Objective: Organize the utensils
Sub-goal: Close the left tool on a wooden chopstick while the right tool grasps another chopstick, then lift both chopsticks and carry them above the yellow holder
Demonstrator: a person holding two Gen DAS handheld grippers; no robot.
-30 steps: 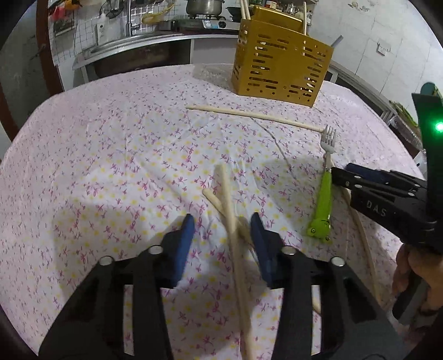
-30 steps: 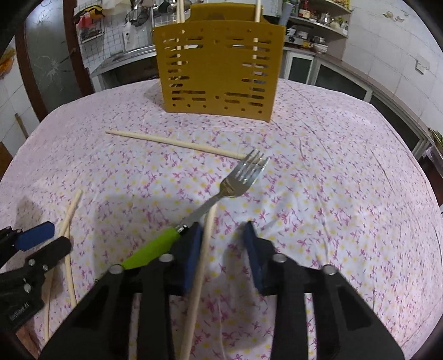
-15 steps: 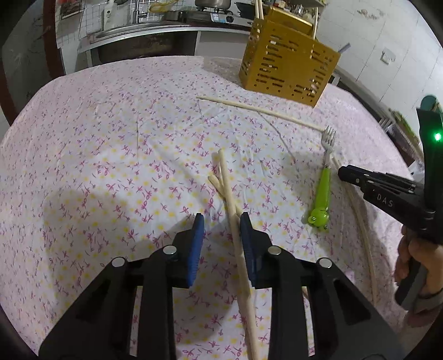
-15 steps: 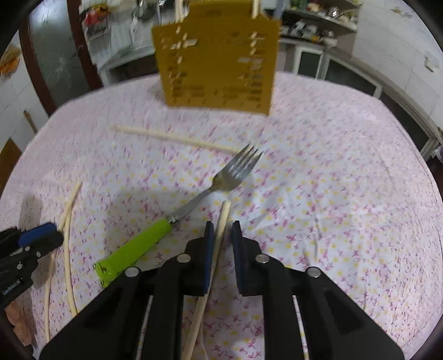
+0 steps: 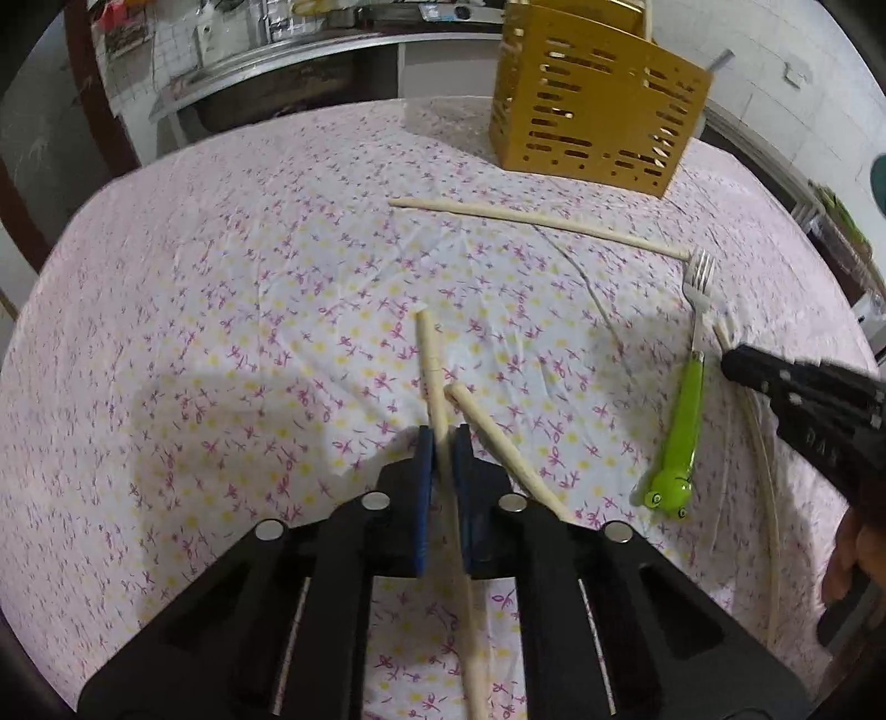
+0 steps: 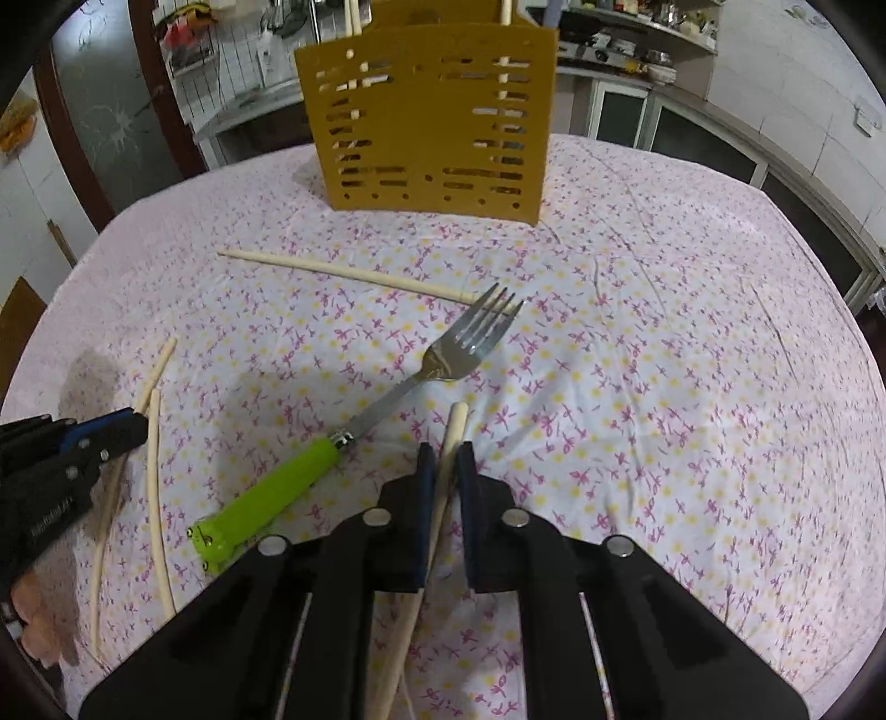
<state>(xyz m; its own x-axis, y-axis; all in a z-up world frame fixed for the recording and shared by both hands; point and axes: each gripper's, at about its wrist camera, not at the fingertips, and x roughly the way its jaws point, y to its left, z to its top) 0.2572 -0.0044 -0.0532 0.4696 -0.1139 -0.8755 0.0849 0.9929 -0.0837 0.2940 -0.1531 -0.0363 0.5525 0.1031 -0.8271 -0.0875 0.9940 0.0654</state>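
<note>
My left tool (image 5: 441,437) has just closed on one chopstick (image 5: 429,354), my right tool (image 6: 446,451) on another chopstick (image 6: 455,423), mid-bench (image 6: 664,387).

White tiled walls (image 5: 775,50) behind a steel kitchen counter (image 5: 310,55).

A floral cloth (image 5: 232,310) in pink and yellow covers the counter. Behind it, at eleven o'clock in the left wrist view, a steel sink (image 5: 260,88) sits below a wire rack (image 5: 160,33). At one o'clock in the right wrist view, shelves (image 6: 637,27) hold kitchenware above dark-fronted cabinets (image 6: 620,116).
</note>
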